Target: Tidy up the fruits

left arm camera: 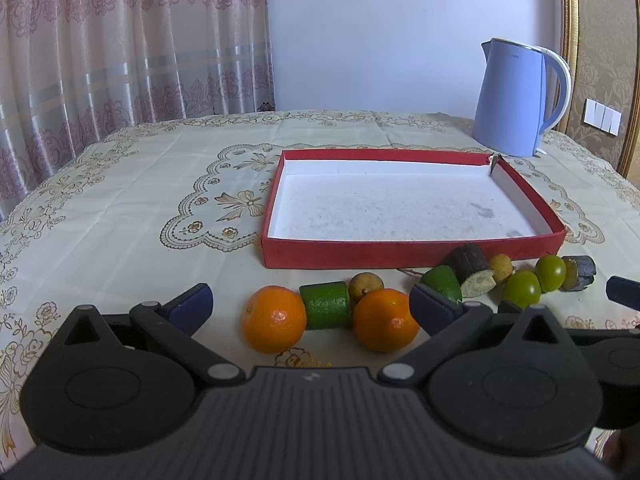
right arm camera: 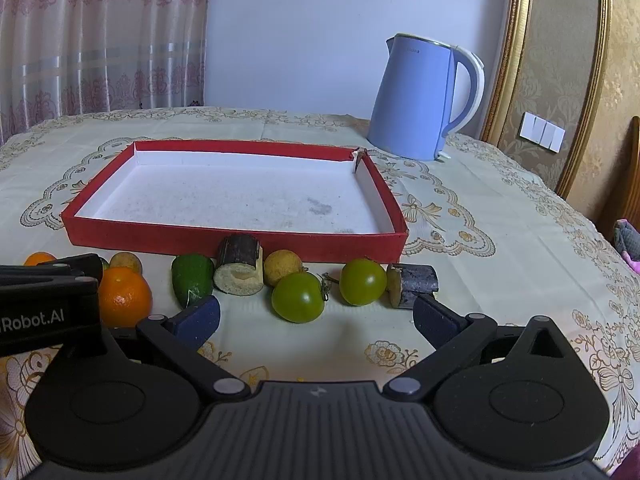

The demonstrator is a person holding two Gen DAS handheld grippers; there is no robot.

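A shallow red box [left arm camera: 400, 254] [right arm camera: 240, 242] with a bare white floor lies mid-table. Along its near wall runs a row of fruit: two oranges [left arm camera: 274, 318] [left arm camera: 384, 320], a green cut piece [left arm camera: 326, 304], a longan [left arm camera: 365, 286], another green piece [right arm camera: 192, 278], a sugarcane chunk [right arm camera: 240, 270], two green tomatoes [right arm camera: 298, 297] [right arm camera: 362, 282] and a second chunk [right arm camera: 412, 284]. My left gripper [left arm camera: 314, 306] is open, its fingers flanking the oranges from the near side. My right gripper [right arm camera: 318, 320] is open just short of the tomatoes.
A blue electric kettle [left arm camera: 516, 100] [right arm camera: 420, 96] stands behind the box's far right corner. An embroidered cream cloth [right arm camera: 480, 220] covers the table. Curtains hang at the back left. The left gripper's body [right arm camera: 48, 300] shows at the right wrist view's left edge.
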